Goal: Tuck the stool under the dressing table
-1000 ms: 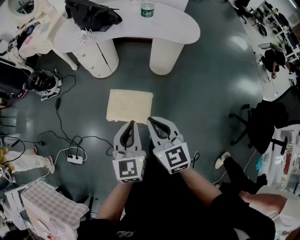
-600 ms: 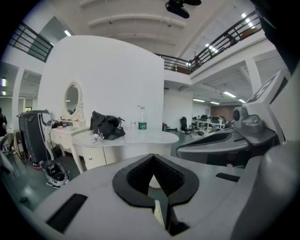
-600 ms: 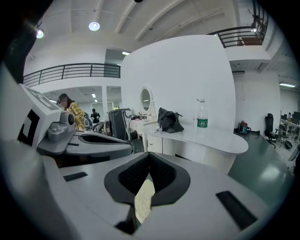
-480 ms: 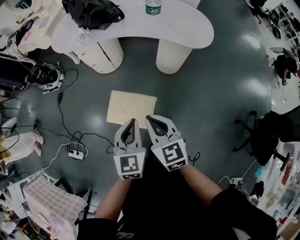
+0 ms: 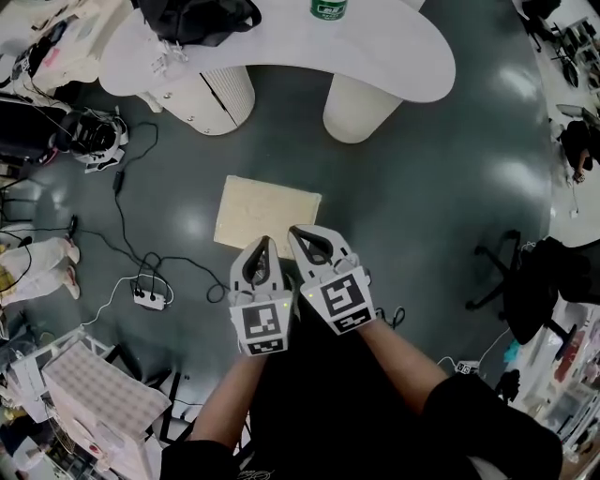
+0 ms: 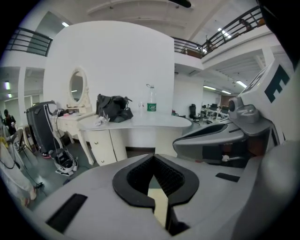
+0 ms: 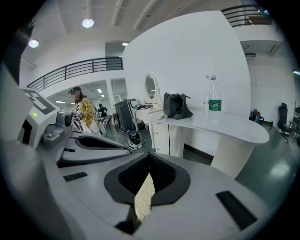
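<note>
- Left gripper (image 5: 263, 247) and right gripper (image 5: 300, 236), fingers clenched on nothing, hover by the near edge of the cream square-topped stool (image 5: 267, 208).
- The stool looks light, rigid and soft-topped; I'd push its near rim.
- Beyond the stool, well apart: the white curved desk (image 5: 394, 56).

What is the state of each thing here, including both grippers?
Stool: standing on the floor in front of the table, not tucked under.
Table: upright, drawers shut.
Bottle: upright on the table.
Bag: lying on the table.
Left gripper: shut, empty.
Right gripper: shut, empty.
</note>
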Action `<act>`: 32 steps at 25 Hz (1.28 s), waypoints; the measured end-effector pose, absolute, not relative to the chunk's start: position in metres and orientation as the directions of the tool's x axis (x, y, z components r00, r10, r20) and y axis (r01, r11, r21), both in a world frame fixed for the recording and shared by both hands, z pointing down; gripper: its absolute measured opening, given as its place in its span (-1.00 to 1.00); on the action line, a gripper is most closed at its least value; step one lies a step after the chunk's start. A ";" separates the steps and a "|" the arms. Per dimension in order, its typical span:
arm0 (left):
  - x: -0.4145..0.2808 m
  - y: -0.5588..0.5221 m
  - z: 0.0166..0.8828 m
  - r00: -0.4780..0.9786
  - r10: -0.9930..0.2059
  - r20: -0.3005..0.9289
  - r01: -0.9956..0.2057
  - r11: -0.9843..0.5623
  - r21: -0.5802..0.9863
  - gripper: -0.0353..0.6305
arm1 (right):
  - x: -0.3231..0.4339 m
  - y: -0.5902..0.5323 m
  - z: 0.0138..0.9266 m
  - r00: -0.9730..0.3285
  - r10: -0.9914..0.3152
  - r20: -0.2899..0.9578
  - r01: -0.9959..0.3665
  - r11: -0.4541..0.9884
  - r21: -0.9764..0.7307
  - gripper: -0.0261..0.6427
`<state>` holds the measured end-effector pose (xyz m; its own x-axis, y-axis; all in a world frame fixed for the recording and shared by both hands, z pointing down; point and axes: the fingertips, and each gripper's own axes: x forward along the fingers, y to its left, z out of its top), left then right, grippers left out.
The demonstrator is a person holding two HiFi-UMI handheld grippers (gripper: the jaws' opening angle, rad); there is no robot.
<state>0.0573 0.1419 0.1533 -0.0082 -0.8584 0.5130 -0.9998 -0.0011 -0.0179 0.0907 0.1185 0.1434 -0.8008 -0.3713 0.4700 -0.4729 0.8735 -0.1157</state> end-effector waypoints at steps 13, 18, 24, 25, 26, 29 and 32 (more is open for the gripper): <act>-0.017 0.109 0.282 -0.091 -0.743 0.663 -0.982 0.177 0.063 -0.88 | 0.004 0.078 0.250 -0.755 -0.162 0.635 -0.262 0.963 -0.066 -0.91; -0.045 0.105 0.336 -0.094 -0.687 0.721 -0.953 0.272 0.135 -0.88 | -0.031 0.070 0.305 -0.717 -0.064 0.694 -0.189 0.976 -0.105 -0.91; -0.062 0.098 0.399 -0.022 -0.632 0.774 -0.890 0.365 0.273 -0.88 | -0.049 0.064 0.365 -0.638 0.062 0.768 -0.047 0.992 -0.119 -0.90; -0.065 0.099 0.410 -0.018 -0.618 0.786 -0.873 0.393 0.289 -0.88 | -0.049 0.064 0.377 -0.622 0.092 0.778 -0.036 0.989 -0.146 -0.90; -0.068 0.099 0.421 -0.015 -0.604 0.797 -0.854 0.422 0.304 -0.88 | -0.047 0.065 0.389 -0.601 0.123 0.790 -0.026 0.985 -0.172 -0.90; -0.073 0.103 0.454 -0.013 -0.563 0.826 -0.779 0.524 0.345 -0.61 | -0.042 0.063 0.426 -0.531 0.197 0.824 -0.003 0.972 -0.234 -0.47; -0.073 0.118 0.488 -0.018 -0.510 0.860 -0.679 0.638 0.364 -0.47 | -0.036 0.054 0.463 -0.479 0.245 0.843 0.003 0.961 -0.277 -0.45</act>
<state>-0.0725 0.1176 0.4884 -0.0184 -0.5100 0.8600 -0.6788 0.6378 0.3638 -0.0364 0.0543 0.4632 -0.4789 0.2447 0.8431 0.0032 0.9608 -0.2771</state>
